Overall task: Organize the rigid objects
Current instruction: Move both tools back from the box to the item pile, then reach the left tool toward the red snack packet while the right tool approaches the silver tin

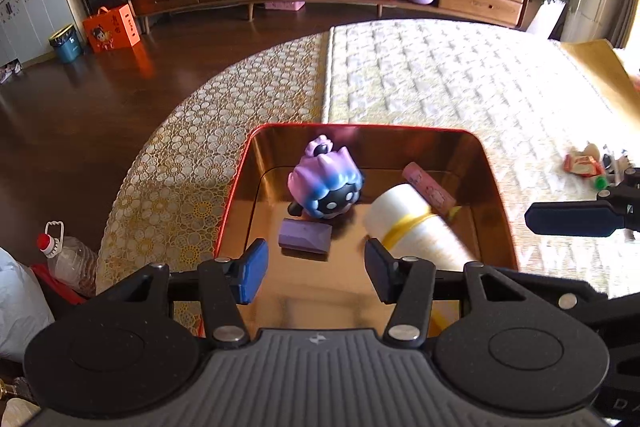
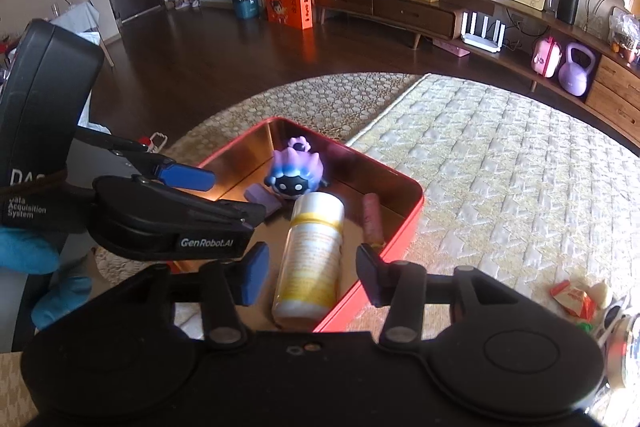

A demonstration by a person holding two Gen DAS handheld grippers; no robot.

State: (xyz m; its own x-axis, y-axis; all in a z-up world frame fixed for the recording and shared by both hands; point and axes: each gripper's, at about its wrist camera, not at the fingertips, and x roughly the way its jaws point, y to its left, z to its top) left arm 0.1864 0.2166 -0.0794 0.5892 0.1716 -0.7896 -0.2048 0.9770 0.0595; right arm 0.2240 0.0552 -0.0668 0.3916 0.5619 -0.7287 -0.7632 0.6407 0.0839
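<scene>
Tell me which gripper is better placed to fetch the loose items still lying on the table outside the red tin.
Probably the right gripper: the snack wrappers lie on its side. The left gripper hangs open over the red tin, farther from them.

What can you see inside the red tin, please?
Inside the red tin lie a purple-blue toy figure, a small purple block, a white bottle on its side and a pink tube. The bottle hides part of the tube.
</scene>
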